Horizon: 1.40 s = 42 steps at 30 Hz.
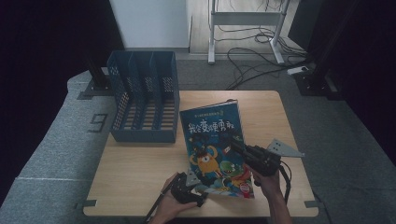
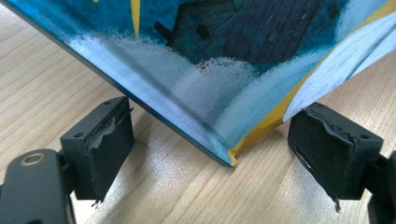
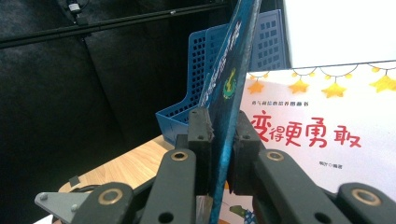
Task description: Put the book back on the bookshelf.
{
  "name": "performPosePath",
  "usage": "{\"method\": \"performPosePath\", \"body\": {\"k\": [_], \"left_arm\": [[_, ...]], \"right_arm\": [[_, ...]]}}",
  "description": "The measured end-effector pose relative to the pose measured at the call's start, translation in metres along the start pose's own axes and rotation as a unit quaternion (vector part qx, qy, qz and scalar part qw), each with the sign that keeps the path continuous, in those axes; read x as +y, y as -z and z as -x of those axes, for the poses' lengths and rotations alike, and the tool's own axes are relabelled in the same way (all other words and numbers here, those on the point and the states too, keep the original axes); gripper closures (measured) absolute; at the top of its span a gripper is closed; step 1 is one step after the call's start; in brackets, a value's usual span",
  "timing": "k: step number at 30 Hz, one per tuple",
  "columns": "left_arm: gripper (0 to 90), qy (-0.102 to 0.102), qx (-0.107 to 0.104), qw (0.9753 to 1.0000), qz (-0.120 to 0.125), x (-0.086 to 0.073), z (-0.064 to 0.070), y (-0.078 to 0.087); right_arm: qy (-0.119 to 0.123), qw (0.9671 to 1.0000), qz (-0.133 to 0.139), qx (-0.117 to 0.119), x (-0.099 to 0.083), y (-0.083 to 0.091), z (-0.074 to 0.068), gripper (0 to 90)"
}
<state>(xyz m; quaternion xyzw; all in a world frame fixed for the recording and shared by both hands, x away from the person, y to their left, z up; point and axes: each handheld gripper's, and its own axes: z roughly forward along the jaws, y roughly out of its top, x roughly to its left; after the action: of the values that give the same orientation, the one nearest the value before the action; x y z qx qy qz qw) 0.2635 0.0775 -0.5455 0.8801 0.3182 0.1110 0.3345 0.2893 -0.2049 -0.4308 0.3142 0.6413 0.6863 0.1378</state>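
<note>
Glossy printed card on the book cover (image 1: 212, 140), matt white paper inside; pale wood grain (faintly shiny) on the table (image 1: 140, 172); perforated blue plastic for the file rack (image 1: 144, 95).

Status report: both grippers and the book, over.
Right gripper shut on book cover, cover lifted. Left gripper open, jaws astride book's near corner. Blue file rack stands apart; nothing in way.

Book (image 3: 322, 135) page — "变得更勇敢"
</note>
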Motion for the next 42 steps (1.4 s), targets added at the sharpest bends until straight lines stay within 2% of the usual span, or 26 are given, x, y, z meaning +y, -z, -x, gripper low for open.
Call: {"method": "performPosePath", "body": {"k": [42], "left_arm": [[14.3, 0.003, 0.003, 1.0000, -0.002, 0.0034, -0.0020, -0.0024]], "right_arm": [[0.002, 1.0000, 0.006, 0.006, 0.0011, 0.0008, -0.0022, 80.9]]}}
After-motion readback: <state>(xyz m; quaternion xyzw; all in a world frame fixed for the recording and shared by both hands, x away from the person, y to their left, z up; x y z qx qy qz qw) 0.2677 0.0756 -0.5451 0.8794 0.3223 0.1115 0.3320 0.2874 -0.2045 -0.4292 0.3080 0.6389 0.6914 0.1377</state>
